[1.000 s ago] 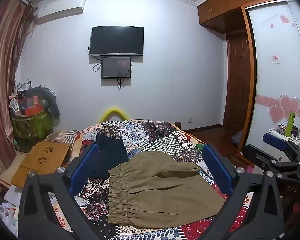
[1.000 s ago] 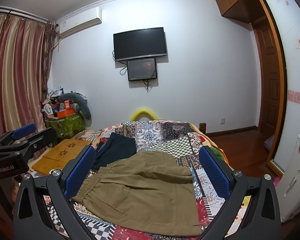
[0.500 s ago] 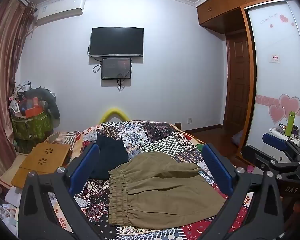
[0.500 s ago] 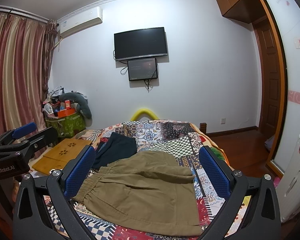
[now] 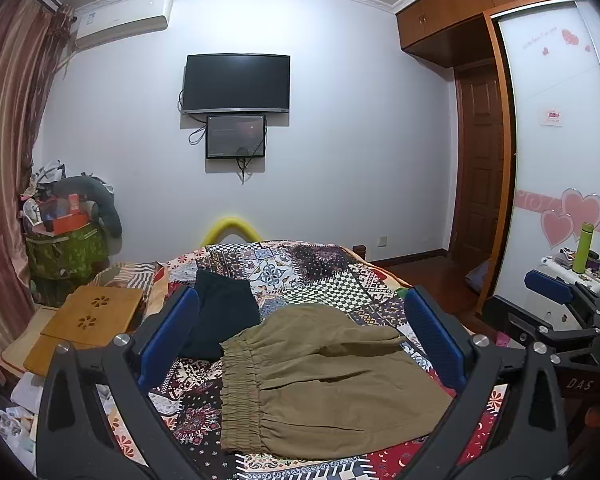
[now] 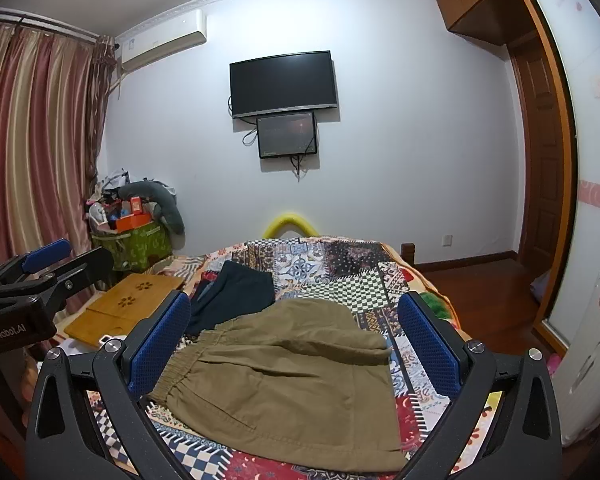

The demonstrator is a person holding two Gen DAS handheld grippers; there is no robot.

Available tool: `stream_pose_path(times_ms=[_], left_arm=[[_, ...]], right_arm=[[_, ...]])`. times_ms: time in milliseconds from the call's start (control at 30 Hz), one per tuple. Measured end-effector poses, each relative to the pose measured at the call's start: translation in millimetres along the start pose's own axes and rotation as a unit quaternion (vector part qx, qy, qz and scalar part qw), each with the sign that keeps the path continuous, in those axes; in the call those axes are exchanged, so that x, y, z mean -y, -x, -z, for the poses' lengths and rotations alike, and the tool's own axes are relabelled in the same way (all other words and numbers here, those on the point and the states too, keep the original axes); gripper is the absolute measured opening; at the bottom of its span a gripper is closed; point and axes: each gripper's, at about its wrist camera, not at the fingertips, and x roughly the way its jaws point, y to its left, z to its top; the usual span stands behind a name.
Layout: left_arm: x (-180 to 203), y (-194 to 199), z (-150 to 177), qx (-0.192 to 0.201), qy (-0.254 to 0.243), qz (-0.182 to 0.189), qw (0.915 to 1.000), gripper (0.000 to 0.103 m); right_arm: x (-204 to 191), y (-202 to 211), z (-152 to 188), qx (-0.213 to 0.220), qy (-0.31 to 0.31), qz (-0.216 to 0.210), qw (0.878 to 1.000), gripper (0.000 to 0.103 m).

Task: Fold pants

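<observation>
Through the left wrist view, we find the left gripper (image 5: 302, 340) jaws wide apart, empty, above the olive pants (image 5: 320, 376) lying on the patchwork bed (image 5: 300, 272). From the right wrist view, the right gripper (image 6: 294, 344) is likewise spread and empty; we advise pinching the near waistband corner and hem squarely.

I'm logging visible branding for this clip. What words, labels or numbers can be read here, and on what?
"GenRobot.AI": on the left gripper body, right wrist view.
"DAS": on the right gripper body, left wrist view.
Air conditioner sticker: too small to read.
Wardrobe door script and red-and-white sign: too blurred.
</observation>
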Motion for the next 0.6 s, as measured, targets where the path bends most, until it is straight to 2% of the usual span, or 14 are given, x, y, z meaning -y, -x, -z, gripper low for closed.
stream_pose_path(times_ms=[200,333,500,567,600], left_arm=[[-4.5,-14.8,3.9,-0.01,0.0,-0.01,0.9999,0.103],[-8.9,-36.8,11.6,-0.035,-0.002,-0.02,0.9992,0.103],[-26.5,-82.1,25.8,-0.1,0.013,-0.025,0.9946,0.103],[-39.4,-106.2,33.0,-0.111,0.029,-0.025,0.9931,0.103],[-44.8,-115.4,36.1,-0.11,0.02,-0.034,0.9931,0.103]], right_arm=[[4.2,-9.3,1.3,-0.01,-0.005,0.0,1.0,0.103],[11.9,-25.3,8.0,-0.032,-0.011,0.002,0.999,0.103],[31.2,-55.5,23.4,-0.07,-0.022,0.014,0.997,0.103],[43.4,-71.9,31.2,-0.087,-0.024,0.029,0.995,0.103],[51.2,-81.9,36.1,-0.099,-0.026,0.037,0.994,0.103]])
